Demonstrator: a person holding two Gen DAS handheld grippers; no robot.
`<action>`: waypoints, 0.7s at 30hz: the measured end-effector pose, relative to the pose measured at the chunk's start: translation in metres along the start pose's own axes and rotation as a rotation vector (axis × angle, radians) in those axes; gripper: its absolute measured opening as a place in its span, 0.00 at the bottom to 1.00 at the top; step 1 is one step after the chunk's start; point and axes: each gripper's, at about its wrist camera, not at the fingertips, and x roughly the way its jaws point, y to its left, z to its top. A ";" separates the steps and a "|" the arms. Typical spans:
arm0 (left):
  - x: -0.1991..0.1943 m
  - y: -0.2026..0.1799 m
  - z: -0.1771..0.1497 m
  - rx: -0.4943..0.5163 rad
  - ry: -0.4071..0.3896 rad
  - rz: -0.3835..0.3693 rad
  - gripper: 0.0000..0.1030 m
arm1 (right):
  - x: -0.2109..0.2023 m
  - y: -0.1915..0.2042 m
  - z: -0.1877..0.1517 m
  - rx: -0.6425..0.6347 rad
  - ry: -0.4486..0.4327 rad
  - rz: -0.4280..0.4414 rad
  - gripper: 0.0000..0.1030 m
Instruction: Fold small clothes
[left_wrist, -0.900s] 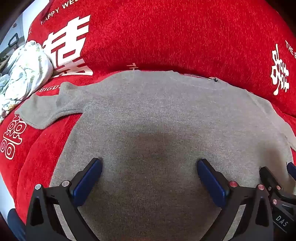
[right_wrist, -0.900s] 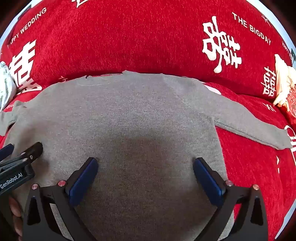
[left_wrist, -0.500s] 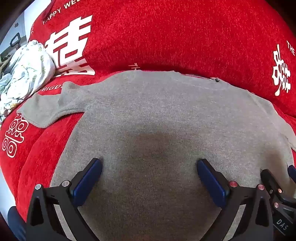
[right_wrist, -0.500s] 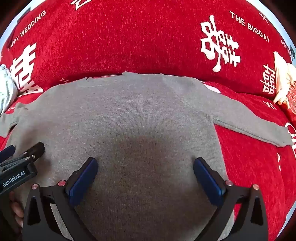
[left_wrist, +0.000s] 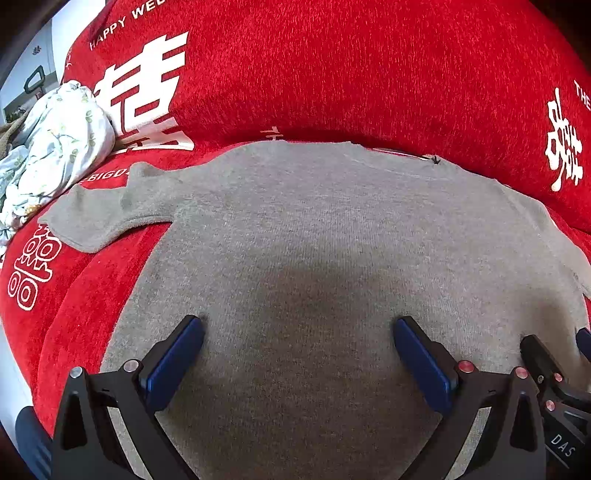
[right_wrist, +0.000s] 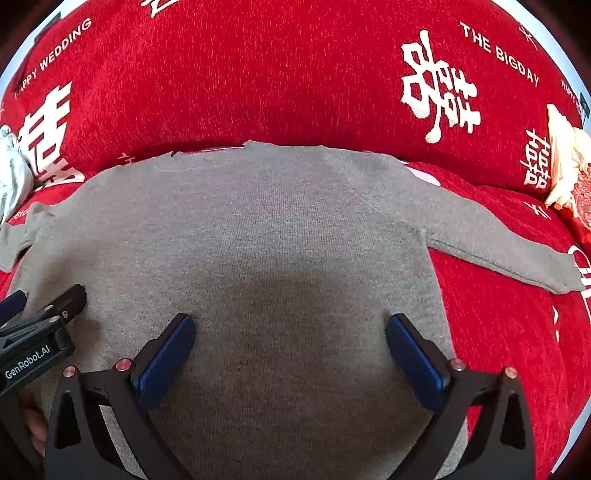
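A small grey knit sweater (left_wrist: 314, 221) lies flat and spread out on a red sofa, neck toward the backrest; it also shows in the right wrist view (right_wrist: 258, 221). Its left sleeve (left_wrist: 107, 214) stretches out to the left and its right sleeve (right_wrist: 498, 247) to the right. My left gripper (left_wrist: 299, 332) is open and empty, hovering over the lower body of the sweater. My right gripper (right_wrist: 290, 328) is open and empty beside it, to the right. Each gripper's tip shows at the edge of the other's view.
The red sofa cover (left_wrist: 332, 74) has white printed characters and rises into a backrest behind the sweater. A crumpled floral cloth (left_wrist: 55, 147) lies at the left end. A cream and red item (right_wrist: 565, 166) sits at the right end.
Both grippers have drifted slightly, so the sweater sits a little differently in the views. The jaws stay open and the sweater has not moved.
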 end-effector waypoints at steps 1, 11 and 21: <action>0.000 0.000 0.000 0.001 0.001 0.001 1.00 | 0.000 -0.001 0.001 0.003 0.001 0.003 1.00; 0.003 -0.001 0.008 0.006 0.045 -0.002 1.00 | 0.004 0.001 0.004 -0.009 0.022 -0.007 1.00; -0.001 0.004 0.013 0.038 0.164 -0.038 1.00 | -0.011 0.001 0.015 -0.046 0.136 0.021 1.00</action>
